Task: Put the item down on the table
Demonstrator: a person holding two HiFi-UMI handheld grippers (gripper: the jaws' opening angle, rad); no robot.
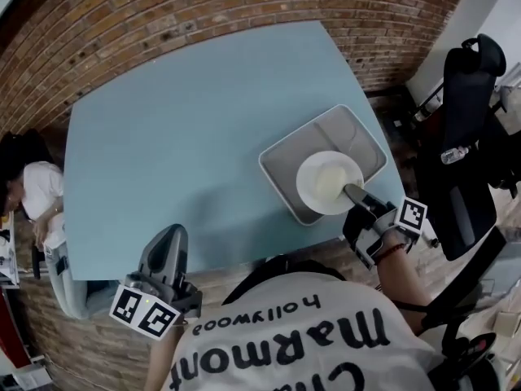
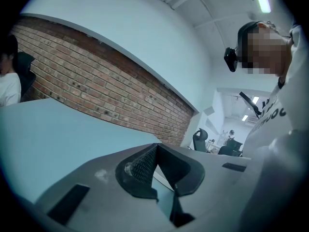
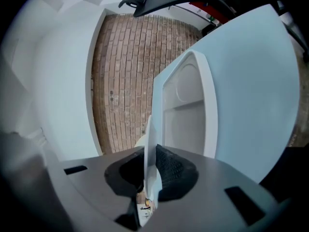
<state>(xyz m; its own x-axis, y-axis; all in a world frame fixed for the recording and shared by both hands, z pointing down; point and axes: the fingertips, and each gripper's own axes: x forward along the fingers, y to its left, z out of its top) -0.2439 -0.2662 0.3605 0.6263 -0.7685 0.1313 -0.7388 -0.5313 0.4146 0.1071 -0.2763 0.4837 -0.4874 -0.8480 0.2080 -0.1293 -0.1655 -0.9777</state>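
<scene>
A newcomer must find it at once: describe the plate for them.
Start at the pale blue table; near its right edge sits a grey rectangular tray. The plate is over the tray's near corner: the only round white thing, pinched at its rim by the right gripper.

Shirt [image 1: 301, 340], small line: "hollywood" in dark lowercase letters on white cloth, upside down in the head view.
Shirt, large line: "maRmont" in heavy dark letters, also upside down.
Shirt, line at the picture's edge: starts with "Ch"; the rest is cut off.
Shirt in the left gripper view [image 2: 282, 110]: a few dark letters, cut off and not readable.
Cube on the left gripper [image 1: 171, 233]: black-and-white square markers [image 1: 145, 312], a pattern only, no letters or digits.
Cube on the right gripper [image 1: 355, 192]: one square marker [image 1: 411, 214] of the same kind, no letters.
</scene>
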